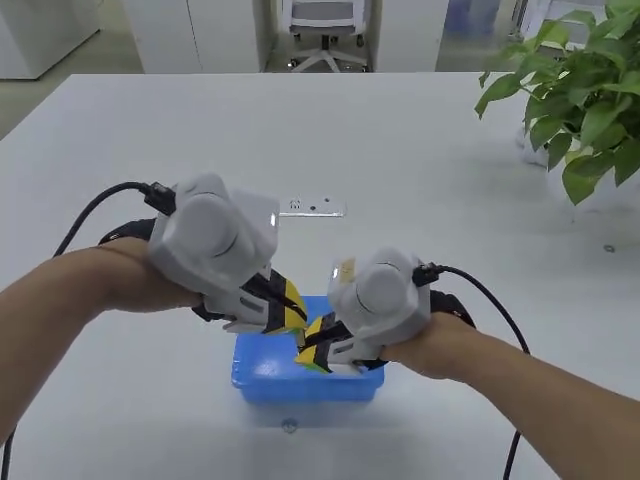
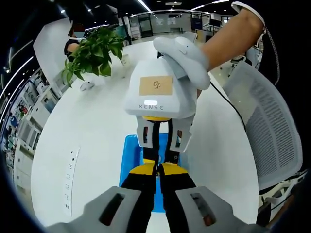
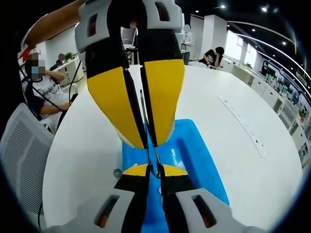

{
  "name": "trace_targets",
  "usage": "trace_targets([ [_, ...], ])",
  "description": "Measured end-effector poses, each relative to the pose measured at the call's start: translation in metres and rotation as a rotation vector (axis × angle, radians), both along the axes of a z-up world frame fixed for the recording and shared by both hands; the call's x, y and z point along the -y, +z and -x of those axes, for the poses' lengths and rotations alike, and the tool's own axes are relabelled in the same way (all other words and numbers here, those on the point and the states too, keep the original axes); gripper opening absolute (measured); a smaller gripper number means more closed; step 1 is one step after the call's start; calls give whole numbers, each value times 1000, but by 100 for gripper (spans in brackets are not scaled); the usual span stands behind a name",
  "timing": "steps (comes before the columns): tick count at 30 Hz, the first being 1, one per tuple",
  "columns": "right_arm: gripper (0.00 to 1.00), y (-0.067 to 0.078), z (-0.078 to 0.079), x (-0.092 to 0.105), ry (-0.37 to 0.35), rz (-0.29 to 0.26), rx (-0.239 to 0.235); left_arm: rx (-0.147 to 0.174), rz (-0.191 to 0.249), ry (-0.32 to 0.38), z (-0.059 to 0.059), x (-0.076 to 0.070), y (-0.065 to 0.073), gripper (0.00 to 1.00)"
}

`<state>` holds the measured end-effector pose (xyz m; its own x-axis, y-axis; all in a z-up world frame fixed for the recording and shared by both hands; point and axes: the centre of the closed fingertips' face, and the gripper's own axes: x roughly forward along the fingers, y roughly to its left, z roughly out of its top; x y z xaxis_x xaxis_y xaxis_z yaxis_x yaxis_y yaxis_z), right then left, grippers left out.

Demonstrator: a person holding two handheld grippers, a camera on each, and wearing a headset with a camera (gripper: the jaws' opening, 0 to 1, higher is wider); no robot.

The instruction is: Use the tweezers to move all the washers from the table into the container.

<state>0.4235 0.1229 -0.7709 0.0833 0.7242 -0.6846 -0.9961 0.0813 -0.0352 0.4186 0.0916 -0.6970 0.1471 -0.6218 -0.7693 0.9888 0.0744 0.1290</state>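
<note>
Nearest us, a washer (image 1: 289, 427); behind it the container (image 1: 270, 385); further back a socket strip (image 1: 312, 207); a plant (image 1: 580, 100) far right.

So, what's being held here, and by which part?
The tweezers, over the blue container: left tongs pinch one stretch, right tongs the end just beyond it. Which end is the tip cannot be told.
</note>
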Motion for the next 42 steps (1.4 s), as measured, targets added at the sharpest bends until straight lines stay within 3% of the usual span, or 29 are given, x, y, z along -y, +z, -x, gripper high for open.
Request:
trace_targets([
  [16, 11, -8, -4, 7, 1, 29, 6, -15, 3, -12, -3, 4, -7, 7],
  [42, 11, 10, 1, 7, -1, 17, 37, 18, 1, -13, 5, 4, 10, 7],
])
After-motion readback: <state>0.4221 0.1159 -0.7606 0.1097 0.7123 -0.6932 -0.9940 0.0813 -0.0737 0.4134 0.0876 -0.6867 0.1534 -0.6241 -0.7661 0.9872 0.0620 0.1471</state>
